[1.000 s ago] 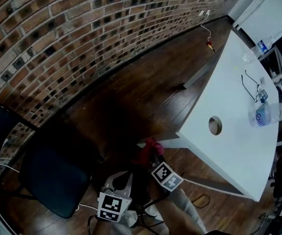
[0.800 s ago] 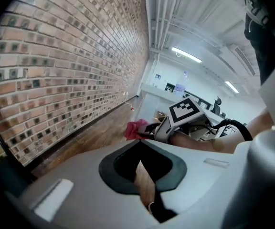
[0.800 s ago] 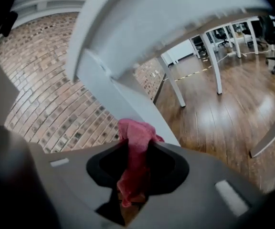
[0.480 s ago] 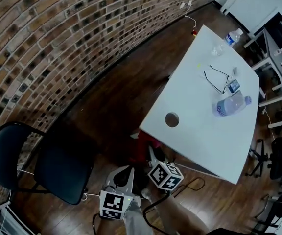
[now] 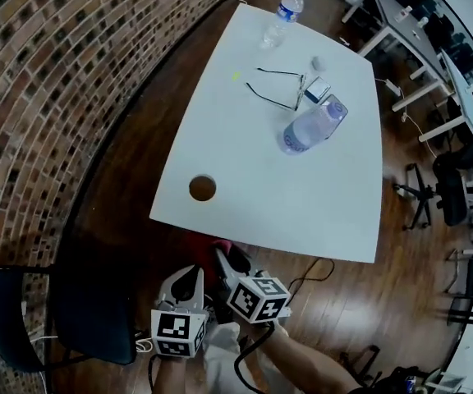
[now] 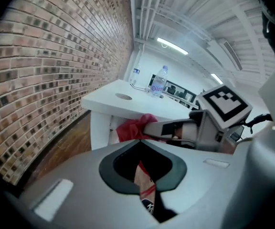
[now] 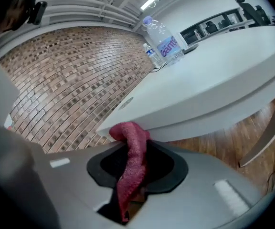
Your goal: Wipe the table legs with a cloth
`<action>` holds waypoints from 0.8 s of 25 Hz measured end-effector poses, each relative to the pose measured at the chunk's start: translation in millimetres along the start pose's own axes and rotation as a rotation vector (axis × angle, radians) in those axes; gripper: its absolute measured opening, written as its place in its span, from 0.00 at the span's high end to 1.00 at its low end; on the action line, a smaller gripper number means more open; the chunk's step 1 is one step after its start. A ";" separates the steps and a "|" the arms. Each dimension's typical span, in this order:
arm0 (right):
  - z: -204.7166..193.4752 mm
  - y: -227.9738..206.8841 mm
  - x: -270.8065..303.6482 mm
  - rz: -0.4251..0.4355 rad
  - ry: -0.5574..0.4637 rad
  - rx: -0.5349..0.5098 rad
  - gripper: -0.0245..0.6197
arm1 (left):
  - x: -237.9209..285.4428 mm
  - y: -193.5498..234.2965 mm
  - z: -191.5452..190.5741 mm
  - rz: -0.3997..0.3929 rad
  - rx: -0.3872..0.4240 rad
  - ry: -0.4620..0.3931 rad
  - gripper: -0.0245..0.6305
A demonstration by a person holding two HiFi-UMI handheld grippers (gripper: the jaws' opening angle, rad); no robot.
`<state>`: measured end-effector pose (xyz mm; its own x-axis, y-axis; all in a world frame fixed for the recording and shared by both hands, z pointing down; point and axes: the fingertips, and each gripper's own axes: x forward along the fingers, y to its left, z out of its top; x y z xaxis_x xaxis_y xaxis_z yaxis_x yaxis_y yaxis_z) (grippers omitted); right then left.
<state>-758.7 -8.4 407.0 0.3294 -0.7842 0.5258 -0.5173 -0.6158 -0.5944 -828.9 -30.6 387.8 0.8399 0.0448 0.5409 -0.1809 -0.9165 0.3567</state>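
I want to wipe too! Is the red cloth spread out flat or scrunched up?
Scrunched up. The red cloth is a bunched, rope-like strip pinched between the right gripper's fingers, not spread flat.

Head view was dim, fisheye-bent; tabletop [image 5: 302, 195] glared white; ceiling strip light [image 6: 172, 46] lit gripper views, corners vignetted

Lying water bottle [image 5: 312, 127], eyeglasses [image 5: 279, 89], black chair [image 5: 97, 322], possibly a small case [image 5: 317, 89].
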 end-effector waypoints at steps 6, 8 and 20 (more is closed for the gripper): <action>18.3 -58.4 -53.8 0.008 -0.032 0.035 0.82 | 56.5 -18.8 -24.3 -0.074 0.020 0.157 0.97; 24.8 -76.9 -73.8 -0.003 -0.051 0.042 0.82 | 80.8 -47.4 -29.2 -0.155 0.062 0.197 0.97; 53.4 -176.1 -170.0 0.042 -0.111 0.083 0.82 | 132.4 -232.1 -28.2 -0.477 0.203 0.085 0.97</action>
<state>-681.4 229.2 389.8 0.3967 -0.8101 0.4317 -0.4667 -0.5829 -0.6651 -690.2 199.3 398.1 0.7589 0.5001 0.4171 0.3216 -0.8448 0.4277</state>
